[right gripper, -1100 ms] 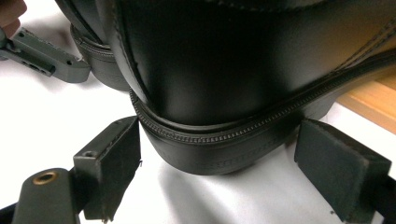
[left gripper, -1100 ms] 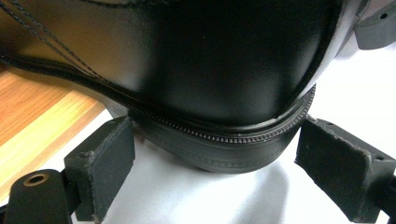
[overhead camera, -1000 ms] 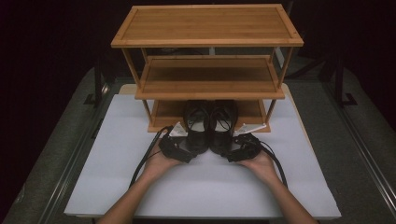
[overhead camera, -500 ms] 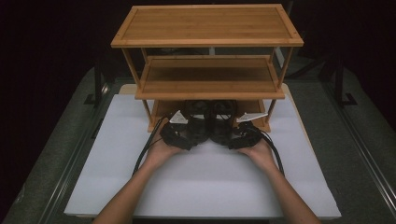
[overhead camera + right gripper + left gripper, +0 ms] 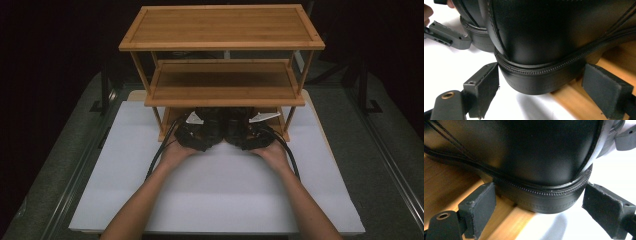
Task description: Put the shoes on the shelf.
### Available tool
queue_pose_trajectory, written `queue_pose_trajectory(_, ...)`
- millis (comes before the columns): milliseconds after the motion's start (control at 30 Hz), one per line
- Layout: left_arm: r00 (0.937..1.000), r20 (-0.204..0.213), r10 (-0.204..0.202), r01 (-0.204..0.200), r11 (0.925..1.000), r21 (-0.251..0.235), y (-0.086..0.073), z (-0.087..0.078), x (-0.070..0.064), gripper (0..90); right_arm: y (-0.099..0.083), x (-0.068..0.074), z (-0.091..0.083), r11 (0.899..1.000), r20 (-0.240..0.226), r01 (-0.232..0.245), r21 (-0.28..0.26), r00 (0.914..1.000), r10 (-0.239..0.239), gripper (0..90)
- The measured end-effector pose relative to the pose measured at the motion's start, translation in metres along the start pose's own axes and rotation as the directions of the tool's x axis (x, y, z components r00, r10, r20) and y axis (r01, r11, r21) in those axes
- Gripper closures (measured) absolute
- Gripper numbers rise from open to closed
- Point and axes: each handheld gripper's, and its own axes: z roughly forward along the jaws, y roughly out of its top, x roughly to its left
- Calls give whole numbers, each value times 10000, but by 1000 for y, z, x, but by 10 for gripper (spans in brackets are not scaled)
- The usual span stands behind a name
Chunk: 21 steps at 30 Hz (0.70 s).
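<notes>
Holding the left gripper (image 5: 541,210) with its jaws spread wide, one pad on each side of the heel of the left shoe (image 5: 531,152), neither pad touching the sole. Holding the right gripper (image 5: 544,90) the same way at the heel of the right shoe (image 5: 554,30): jaws apart, gaps showing on both sides. Gripping nothing with either tool.

Resting both black shoes side by side on the bottom shelf (image 5: 446,182) of the wooden rack (image 5: 222,27), toes pointing inward under the middle shelf, heels overhanging the front edge above the white board (image 5: 220,195). Steadying the tools from behind with the left hand (image 5: 175,152) and the right hand (image 5: 272,152), low at the rack's front.

Judging the step: working at the heels with the pair at the shelf's front edge, either just before a grip or just after a release; not possible to tell which from the open jaws alone.

For a grip next: closing the pads squarely on each heel's sides, above the sole's ribbed edge, then moving both shoes level and together. For a withdrawal: backing straight out, without brushing the heels.
</notes>
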Motion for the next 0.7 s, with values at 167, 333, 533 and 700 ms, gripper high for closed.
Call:
queue_pose_trajectory(167, 9999, -81, -145, 147, 9996, 232, 4, 7, 6, 113, 4, -5, 6, 9999, 173, 160, 48, 9997, -161, 144)
queue_pose_trajectory(333, 9998, -106, -191, 194, 9995, 230, 6, 11, 9, 113, 8, -10, 8, 9996, 322, 119, 248, 9994, -127, 144)
queue_pose_trajectory(533, 9997, -79, -227, 229, 9995, 228, 7, 14, 12, 112, 5, -16, 12, 9994, 352, 331, 103, 9988, -335, 159)
queue_pose_trajectory(700, 9997, -41, -225, 226, 9994, 246, 7, 14, 12, 110, 5, -15, 12, 9993, 440, 359, 103, 9984, -363, 164)
